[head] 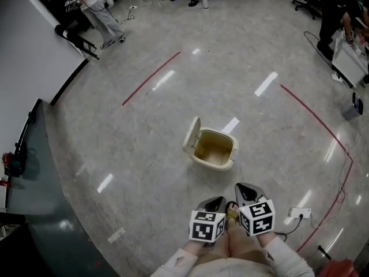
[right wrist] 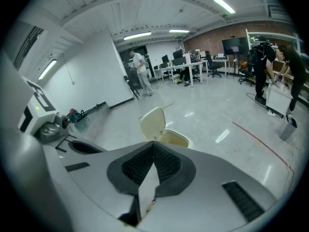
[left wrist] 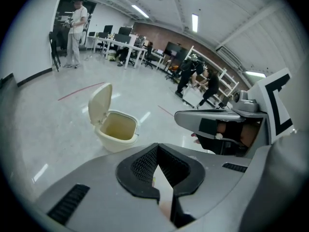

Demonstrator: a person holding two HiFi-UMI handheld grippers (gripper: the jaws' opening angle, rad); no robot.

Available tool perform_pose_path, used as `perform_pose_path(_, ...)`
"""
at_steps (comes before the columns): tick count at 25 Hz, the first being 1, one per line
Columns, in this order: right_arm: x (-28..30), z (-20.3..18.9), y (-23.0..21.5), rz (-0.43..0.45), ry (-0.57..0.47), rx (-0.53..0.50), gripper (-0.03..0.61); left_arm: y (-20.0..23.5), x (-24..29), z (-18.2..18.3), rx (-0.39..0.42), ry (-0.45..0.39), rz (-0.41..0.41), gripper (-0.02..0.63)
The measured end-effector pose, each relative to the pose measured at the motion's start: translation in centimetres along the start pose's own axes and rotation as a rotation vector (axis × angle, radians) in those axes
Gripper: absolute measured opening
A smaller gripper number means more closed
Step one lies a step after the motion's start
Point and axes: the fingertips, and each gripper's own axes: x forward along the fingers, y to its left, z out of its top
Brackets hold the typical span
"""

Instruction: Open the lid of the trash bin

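A cream trash bin [head: 214, 149] stands on the glossy floor with its lid [head: 192, 135] tipped up and back on the left side, showing a bare inside. Both grippers hang close to my body, well short of the bin. My left gripper [head: 217, 201] and right gripper [head: 242, 187] sit side by side, jaws shut with nothing between them. In the left gripper view the bin [left wrist: 116, 131] lies ahead left of the closed tips of the left gripper [left wrist: 157, 147]. In the right gripper view the raised lid [right wrist: 153, 122] shows just above the right gripper [right wrist: 153, 144].
Red tape lines [head: 151, 78] curve across the floor around the bin. A white power strip [head: 298, 213] with a cable lies at my right. A dark panel [head: 40, 172] and a white wall border the left. People and desks [left wrist: 119, 47] stand at the far end.
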Motion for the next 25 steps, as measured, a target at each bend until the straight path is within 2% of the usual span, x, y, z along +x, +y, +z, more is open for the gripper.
perform_pose_path(5, -4.9, 3.0, 3.1, 0.037, -0.038, -0.033, 0.003, -2.1, -4.1, 2.8, 0.044, -0.031, -0.023, 0.005)
perform_pose_path(9, -7.9, 5.1, 4.1, 0.050, -0.071, -0.073, 0.003, -3.7, -6.1, 5.1, 0.024, -0.087, -0.036, 0.005)
perform_pose_path(17, -11.2, 9.0, 4.7, 0.054, -0.164, -0.112, 0.002, -5.5, -8.7, 8.3, 0.069, -0.156, -0.042, 0.005)
perform_pose_path(25, -13.3, 10.3, 5.8, 0.088, -0.229, -0.148, 0.002, -5.9, -10.4, 10.1, 0.086, -0.213, -0.031, 0.005)
